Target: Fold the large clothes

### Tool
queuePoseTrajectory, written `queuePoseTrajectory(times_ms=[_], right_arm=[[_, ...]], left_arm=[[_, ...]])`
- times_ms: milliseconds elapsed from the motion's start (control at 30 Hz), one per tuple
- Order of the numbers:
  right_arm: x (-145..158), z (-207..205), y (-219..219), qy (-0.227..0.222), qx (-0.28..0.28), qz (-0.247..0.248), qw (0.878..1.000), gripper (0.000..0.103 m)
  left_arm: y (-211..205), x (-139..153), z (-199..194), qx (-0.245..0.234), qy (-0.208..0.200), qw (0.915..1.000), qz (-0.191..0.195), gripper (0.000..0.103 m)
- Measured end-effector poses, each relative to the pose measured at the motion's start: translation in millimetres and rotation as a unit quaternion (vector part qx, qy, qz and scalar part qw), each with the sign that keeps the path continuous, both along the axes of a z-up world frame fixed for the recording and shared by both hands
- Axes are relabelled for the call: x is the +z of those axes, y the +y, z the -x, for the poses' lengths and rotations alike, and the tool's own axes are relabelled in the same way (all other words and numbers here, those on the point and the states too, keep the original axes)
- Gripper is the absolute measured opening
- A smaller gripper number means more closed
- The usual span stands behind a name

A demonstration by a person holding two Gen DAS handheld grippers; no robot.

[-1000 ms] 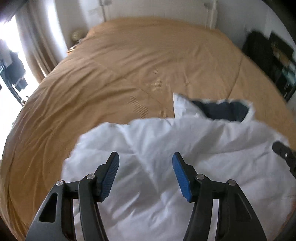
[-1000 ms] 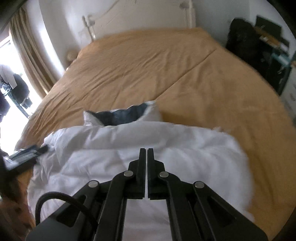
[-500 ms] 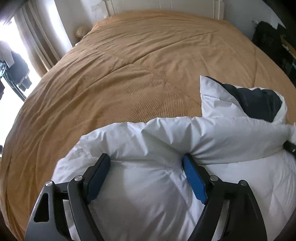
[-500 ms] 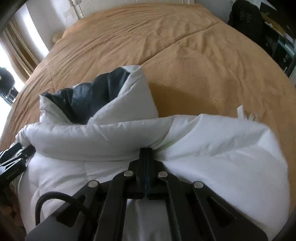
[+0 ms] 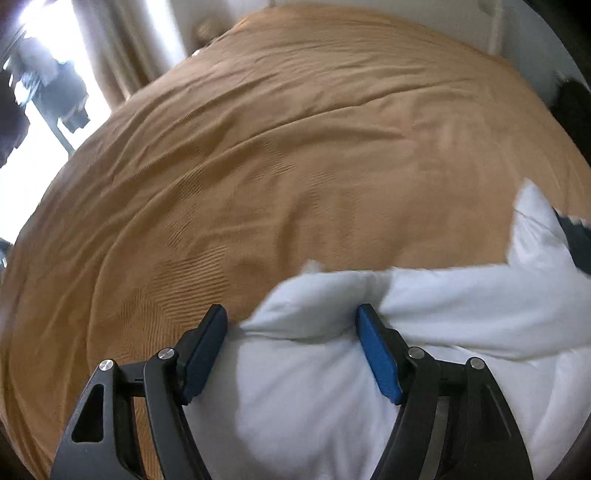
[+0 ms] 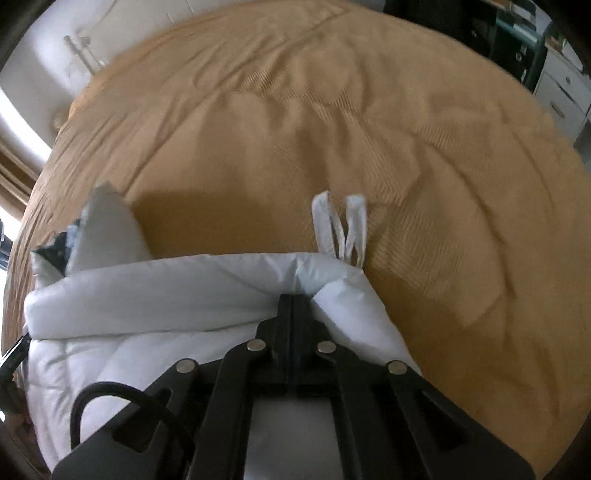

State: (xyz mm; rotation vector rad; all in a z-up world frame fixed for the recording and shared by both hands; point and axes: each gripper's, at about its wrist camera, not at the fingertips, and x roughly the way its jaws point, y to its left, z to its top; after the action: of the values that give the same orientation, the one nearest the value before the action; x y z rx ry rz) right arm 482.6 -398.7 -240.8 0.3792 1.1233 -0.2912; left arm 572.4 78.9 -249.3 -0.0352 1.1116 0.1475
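Note:
A white padded garment (image 5: pixel 295 387) with a dark navy lining (image 5: pixel 580 243) lies folded at the near edge of the bed. My left gripper (image 5: pixel 291 317) is open, its blue pads (image 5: pixel 376 350) straddling the garment's left fold. In the right wrist view my right gripper (image 6: pixel 293 301) is shut on the garment's (image 6: pixel 166 284) right corner, where two white straps (image 6: pixel 340 229) stick out. The lining (image 6: pixel 55 247) shows at the left there.
A tan bedspread (image 5: pixel 295 147) covers the wide bed. A bright window with curtains (image 5: pixel 44 74) is at the left. Dark shelving and white drawers (image 6: pixel 546 55) stand at the bed's right side. A white headboard (image 5: pixel 491 29) is at the far end.
Both grippers have moved outward along the fold, the left to the garment's left end and the right to its right corner. The white straps have come into view.

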Motion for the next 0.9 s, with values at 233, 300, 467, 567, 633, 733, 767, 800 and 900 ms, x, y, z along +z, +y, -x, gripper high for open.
queuePoseTrajectory(times_ms=[233, 300, 467, 567, 633, 733, 767, 800, 900], right_arm=[[31, 6, 1, -0.011, 0.011, 0.023, 1.000, 0.000], [53, 13, 5, -0.046, 0.008, 0.008, 0.999, 0.000], [94, 47, 50, -0.107, 0.063, -0.020, 0.992, 0.000], [78, 60, 75, -0.088, 0.091, -0.001, 0.992, 0.000], [52, 60, 71, -0.057, 0.088, 0.004, 0.994, 0.000], [24, 58, 58, -0.043, 0.077, -0.016, 0.996, 0.000], [22, 58, 58, -0.042, 0.076, -0.008, 0.996, 0.000], [20, 57, 56, -0.042, 0.074, -0.004, 0.996, 0.000], [20, 61, 51, -0.045, 0.072, -0.001, 0.996, 0.000]], left_arm=[[22, 81, 18, 0.007, -0.058, 0.9978, 0.031, 0.011], [11, 102, 34, -0.017, -0.074, 0.9959, 0.050, 0.011], [-26, 66, 63, -0.077, -0.021, 0.9932, 0.085, 0.012], [-21, 21, 59, -0.066, 0.010, 0.9941, 0.085, 0.005], [-15, 17, 54, -0.055, 0.007, 0.9946, 0.087, 0.003], [-10, 9, 50, -0.050, 0.004, 0.9966, 0.066, 0.001], [-5, 5, 50, -0.046, 0.005, 0.9962, 0.074, 0.001], [0, 3, 49, -0.041, 0.006, 0.9955, 0.086, 0.001], [14, 6, 49, -0.032, 0.002, 0.9948, 0.097, 0.001]])
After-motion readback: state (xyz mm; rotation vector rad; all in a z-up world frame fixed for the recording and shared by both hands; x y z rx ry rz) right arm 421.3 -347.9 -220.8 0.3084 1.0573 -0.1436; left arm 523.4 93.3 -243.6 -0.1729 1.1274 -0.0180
